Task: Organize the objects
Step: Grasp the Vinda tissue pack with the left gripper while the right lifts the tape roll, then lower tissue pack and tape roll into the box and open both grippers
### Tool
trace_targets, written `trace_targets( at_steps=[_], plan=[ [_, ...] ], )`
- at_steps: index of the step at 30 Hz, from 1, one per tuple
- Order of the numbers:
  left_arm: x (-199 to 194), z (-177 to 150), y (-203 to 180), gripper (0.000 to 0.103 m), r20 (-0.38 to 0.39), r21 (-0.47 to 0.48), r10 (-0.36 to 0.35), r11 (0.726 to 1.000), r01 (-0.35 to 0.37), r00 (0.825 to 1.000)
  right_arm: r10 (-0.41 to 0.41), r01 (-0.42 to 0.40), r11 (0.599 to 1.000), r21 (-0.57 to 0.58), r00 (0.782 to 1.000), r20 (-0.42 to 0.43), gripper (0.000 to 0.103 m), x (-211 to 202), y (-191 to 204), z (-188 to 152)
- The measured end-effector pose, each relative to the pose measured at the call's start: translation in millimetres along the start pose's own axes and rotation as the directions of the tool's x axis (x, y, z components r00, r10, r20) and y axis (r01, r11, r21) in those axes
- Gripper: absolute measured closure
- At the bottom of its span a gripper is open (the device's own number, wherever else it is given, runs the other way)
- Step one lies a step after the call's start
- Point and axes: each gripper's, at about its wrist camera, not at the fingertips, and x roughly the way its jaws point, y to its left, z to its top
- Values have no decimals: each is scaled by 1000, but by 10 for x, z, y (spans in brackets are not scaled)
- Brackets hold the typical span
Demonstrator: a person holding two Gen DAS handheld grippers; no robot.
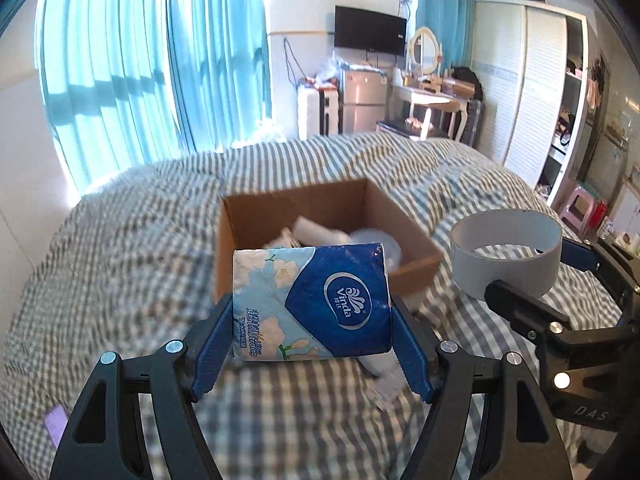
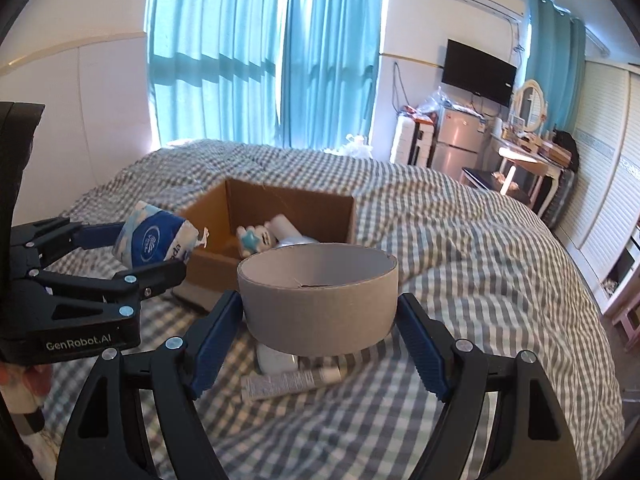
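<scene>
- The tissue pack [image 1: 312, 302] is soft, blue and pale with white flowers and an oval logo; the left hand-held gripper [image 1: 312, 344] clamps it by its sides, above the bed [image 1: 120, 240] just in front of the box [image 1: 240, 224].
- The tape roll [image 2: 320, 300] is a wide grey-brown ring, hollow; the right hand-held gripper [image 2: 320, 340] squeezes it from both sides, held over the bed near the box.
- One cardboard box, open-topped, lies on the bed with a few pale items inside, too blurred to count.
- One white tube [image 2: 292, 382] lies on the bed under the roll.
</scene>
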Motion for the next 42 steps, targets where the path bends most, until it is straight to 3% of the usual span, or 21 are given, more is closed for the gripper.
trace_targets(
  at_steps=[10, 19, 28, 36, 39, 41, 42],
  plan=[
    [443, 462, 304, 28, 12, 41, 40, 998, -41, 999, 41, -41, 999, -14, 999, -2, 25, 456, -74, 600],
    [1185, 638, 378, 28, -119, 93, -37, 995, 48, 992, 59, -64, 996, -55, 995, -85, 25, 1281, -57, 1021],
    [1618, 551, 315, 28, -187, 121, -29, 991, 52, 982, 87, -90, 996, -16, 985, -150, 24, 1961, -54, 1056],
    [1691, 582, 376, 26, -189, 96, -53, 993, 73, 981, 131, -130, 991, 15, 983, -126, 24, 2026, -48, 1060],
    [1661, 555, 348, 18, -186, 117, -36, 991, 59, 982, 122, -121, 993, 18, 987, -103, 15, 1932, -77, 1050],
    [1583, 550, 302, 7, -165, 133, -26, 990, 49, 986, 112, -109, 994, 28, 990, -85, 14, 1832, -107, 1064],
    [1543, 545, 279, 7, -161, 138, -24, 989, 47, 987, 107, -104, 994, 34, 991, -79, 14, 1775, -131, 1063]
  ],
)
